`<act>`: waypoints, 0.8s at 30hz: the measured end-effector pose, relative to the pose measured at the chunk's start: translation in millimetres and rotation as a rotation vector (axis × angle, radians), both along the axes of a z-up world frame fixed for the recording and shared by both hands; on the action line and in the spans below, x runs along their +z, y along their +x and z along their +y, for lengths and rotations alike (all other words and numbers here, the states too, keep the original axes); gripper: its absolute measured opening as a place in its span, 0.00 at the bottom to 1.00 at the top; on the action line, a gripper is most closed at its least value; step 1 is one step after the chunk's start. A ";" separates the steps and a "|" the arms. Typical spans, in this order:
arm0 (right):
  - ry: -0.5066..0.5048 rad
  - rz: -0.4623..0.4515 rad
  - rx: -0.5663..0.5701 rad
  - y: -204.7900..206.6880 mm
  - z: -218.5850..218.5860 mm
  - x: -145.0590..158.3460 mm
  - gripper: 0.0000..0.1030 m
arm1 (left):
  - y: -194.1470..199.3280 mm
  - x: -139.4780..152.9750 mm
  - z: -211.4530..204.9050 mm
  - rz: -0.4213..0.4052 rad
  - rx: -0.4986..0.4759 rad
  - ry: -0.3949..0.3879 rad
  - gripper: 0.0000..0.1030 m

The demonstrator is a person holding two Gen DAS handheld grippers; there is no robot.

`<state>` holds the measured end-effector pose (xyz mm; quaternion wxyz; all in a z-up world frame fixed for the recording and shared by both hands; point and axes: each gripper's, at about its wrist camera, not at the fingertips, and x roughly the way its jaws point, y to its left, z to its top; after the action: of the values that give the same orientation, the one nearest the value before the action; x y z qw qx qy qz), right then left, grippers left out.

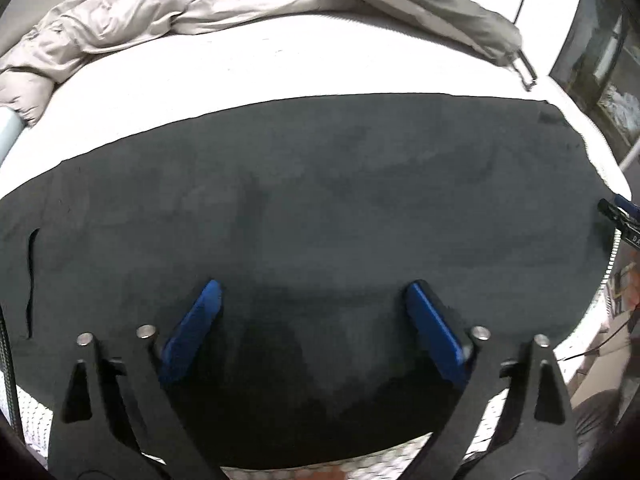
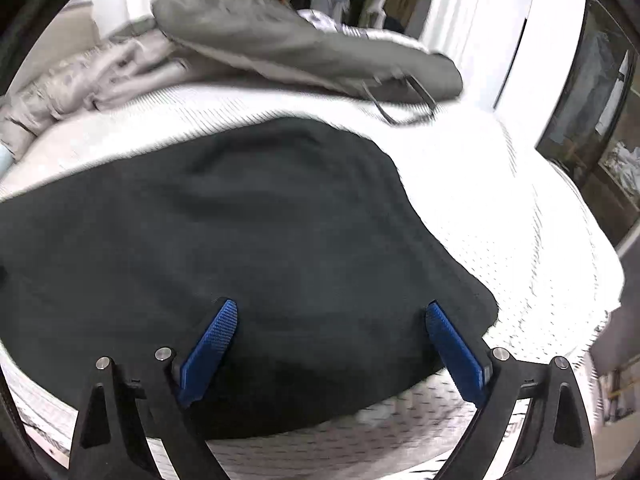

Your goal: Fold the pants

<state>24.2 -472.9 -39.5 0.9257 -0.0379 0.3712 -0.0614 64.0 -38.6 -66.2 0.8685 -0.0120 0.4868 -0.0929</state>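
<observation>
The dark pants lie spread flat on the white bed, covering most of its near part. In the left wrist view the far edge of the cloth runs straight from left to right, and a narrow slit shows near its left end. In the right wrist view the pants end in a rounded edge at the near right, with bare quilted mattress beyond it.

The left tool hangs over the near part of the pants with its blue pads set wide apart and nothing gripped between them. The right tool hangs over the near right end of the cloth, its ribbed blue pads likewise wide and empty; whether either tool touches the fabric cannot be told.

Farther off, a crumpled beige quilt is heaped at the far left of the bed. Beside it, to the right, lies a grey padded board with a metal leg folded under it.
</observation>
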 end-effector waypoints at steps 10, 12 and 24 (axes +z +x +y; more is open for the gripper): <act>-0.082 0.124 0.253 32.1 132.3 8.8 0.94 | 9.4 7.0 -93.1 -0.042 -0.224 0.028 0.86; -0.114 0.159 0.273 37.3 143.1 -3.3 0.94 | 3.4 4.9 -104.0 -0.047 -0.234 0.044 0.86; -0.212 0.117 -0.089 23.2 -27.3 -8.2 0.93 | 16.7 -15.9 -89.5 -0.047 -0.178 0.026 0.94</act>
<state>47.3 -500.2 -47.6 0.8896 -0.1227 0.4174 -0.1391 80.7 -128.2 -82.1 0.8679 0.0448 0.4667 -0.1639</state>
